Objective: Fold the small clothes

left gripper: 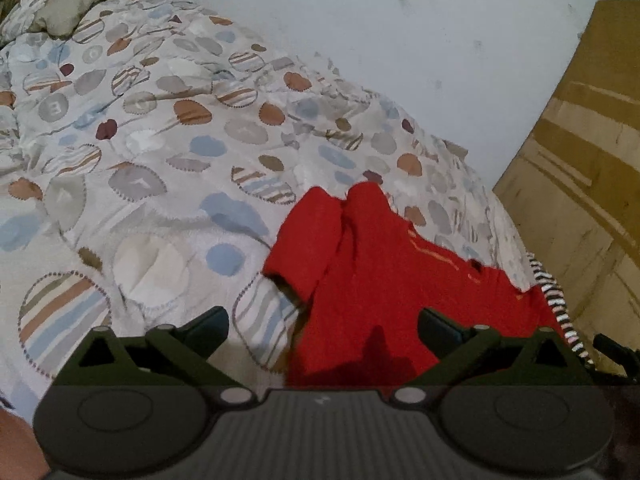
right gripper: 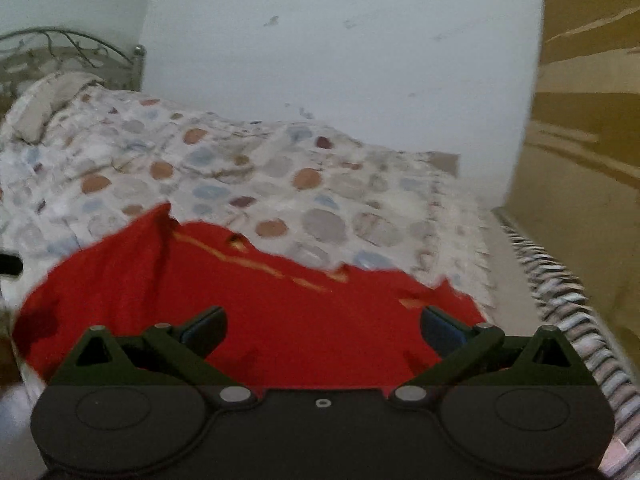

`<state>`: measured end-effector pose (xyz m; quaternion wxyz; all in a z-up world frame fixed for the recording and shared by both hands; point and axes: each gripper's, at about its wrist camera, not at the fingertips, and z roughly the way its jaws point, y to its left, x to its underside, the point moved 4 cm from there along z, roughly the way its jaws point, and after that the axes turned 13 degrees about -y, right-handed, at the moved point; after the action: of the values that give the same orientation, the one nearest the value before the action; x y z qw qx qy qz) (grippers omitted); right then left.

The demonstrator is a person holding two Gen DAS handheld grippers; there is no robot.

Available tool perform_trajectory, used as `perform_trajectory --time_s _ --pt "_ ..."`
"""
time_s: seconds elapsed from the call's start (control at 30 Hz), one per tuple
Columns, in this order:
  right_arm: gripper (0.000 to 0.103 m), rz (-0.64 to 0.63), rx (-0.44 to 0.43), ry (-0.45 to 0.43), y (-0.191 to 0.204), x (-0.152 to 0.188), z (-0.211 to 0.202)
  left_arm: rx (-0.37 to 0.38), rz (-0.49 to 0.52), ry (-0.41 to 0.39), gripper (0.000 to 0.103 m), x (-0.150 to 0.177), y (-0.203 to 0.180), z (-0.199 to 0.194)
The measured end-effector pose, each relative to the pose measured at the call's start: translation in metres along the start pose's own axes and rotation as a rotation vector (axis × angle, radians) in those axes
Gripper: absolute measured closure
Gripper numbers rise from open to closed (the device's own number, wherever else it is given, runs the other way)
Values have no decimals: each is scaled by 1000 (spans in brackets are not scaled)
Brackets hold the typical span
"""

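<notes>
With both sets of jaws spread wide and nothing between them, the next grab depends on where the cloth edges sit. Left wrist view: quilt (left gripper: 160,152) fills the left and centre; left gripper (left gripper: 323,326) hangs at bottom centre over the boundary, bare quilt under its left finger, red garment (left gripper: 372,280) under its right one. Garment runs from lower centre up toward centre-right of the frame, a sleeve cuff (left gripper: 280,280) poking left just above the gap. A striped cloth (left gripper: 560,308) lies at the garment's right edge, near the cardboard box (left gripper: 580,140).

Right wrist view is motion-blurred, so edges are approximate: right gripper (right gripper: 323,326) is squarely over the red cloth, which spreads lower left to lower right, long axis probably across the frame. Left gripper looks nearer the sleeve; right is nearer the body and the right-hand edge.
</notes>
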<state>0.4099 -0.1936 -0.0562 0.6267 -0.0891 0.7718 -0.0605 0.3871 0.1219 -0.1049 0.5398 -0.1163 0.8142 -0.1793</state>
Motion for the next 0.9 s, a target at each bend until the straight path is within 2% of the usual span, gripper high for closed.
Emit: perform_trajectory --time_s 0.2,0.5,0.67,0.73,0.9 --pt "1 -99 80 -73 20 20 -25 -25 2 22 1 9 -1 -17" --pt "1 -109 128 -105 29 21 -18 -55 9 34 0 14 1 -30" --pt "1 -139 164 -50 31 38 -6 -48 -3 36 0 15 4 -23" --pt "1 -136 160 -41 33 47 -3 -73 16 16 0 13 3 -16" --pt "1 -160 177 -81 42 65 -3 -46 81 -22 0 7 -1 16"
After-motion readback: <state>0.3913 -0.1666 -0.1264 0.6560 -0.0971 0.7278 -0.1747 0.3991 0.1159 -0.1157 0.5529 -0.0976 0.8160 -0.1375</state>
